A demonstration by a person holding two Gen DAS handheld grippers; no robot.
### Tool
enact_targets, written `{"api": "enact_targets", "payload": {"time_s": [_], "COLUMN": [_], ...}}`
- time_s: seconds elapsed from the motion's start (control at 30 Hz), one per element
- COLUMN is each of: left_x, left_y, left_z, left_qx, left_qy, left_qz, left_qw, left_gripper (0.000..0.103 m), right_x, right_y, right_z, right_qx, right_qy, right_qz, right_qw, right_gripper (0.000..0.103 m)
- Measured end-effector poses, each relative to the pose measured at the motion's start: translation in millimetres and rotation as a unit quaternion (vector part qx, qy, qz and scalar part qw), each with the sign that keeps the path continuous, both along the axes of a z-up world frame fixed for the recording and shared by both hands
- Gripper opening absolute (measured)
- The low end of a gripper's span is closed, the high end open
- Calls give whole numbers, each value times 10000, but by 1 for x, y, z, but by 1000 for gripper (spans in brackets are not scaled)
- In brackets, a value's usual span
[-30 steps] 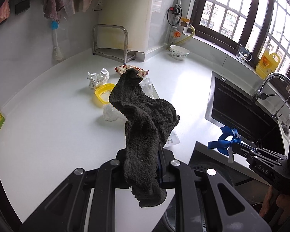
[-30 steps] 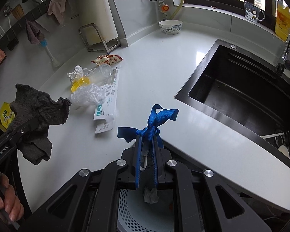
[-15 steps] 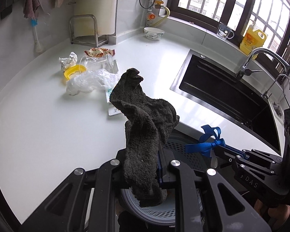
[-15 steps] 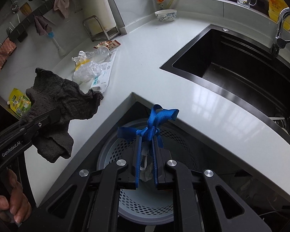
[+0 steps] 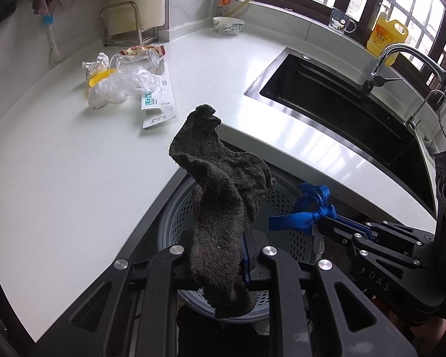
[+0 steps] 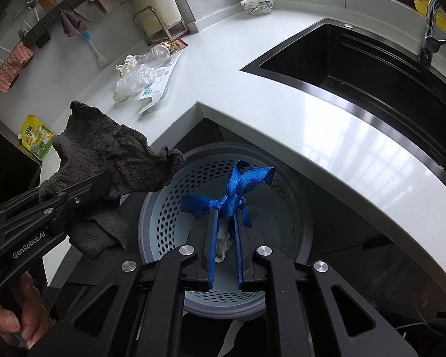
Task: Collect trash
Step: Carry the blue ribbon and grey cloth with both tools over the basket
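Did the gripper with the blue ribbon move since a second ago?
Yes. The right gripper, shut on the blue ribbon bow, pulled back off the white countertop; it now hangs over the grey perforated bin, below the counter's corner.

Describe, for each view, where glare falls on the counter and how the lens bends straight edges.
Left wrist: window glare streaks the counter beside the sink; the counter's edge bows. Right wrist: a broader sheen on the counter above the bin; the sink's rim curves.
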State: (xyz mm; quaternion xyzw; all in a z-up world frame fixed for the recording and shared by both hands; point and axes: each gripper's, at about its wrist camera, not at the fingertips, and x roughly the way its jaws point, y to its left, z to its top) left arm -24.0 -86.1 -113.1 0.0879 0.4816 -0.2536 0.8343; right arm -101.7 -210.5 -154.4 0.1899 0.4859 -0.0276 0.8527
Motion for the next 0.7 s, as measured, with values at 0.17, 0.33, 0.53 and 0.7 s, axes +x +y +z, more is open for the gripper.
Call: {"api": "enact_targets", "payload": {"time_s": [0.17, 0.33, 0.53, 0.7], "left_x": [-9, -15, -18, -19], "left_y": [0, 2, 4, 3], "left_z": [-14, -30, -45, -53], "left_qx": [96, 159, 251, 297], "left_qy": [115, 242, 328, 383], "left_qz": [78, 183, 281, 337], "left_qw": [9999, 9994, 9988, 9983], "left_gripper": [18, 18, 18, 18], "right_x": [-4, -7, -4, -4], "right_y": [3, 5, 8, 8], "right_z": [-12, -26, -42, -51], "right_qx": [27, 44, 33, 102], "right_qy": [113, 246, 394, 482], "right_qz": [132, 236, 381, 443], "right_qw": [9998, 9994, 9985, 9978], "right_gripper": [10, 10, 10, 10]}}
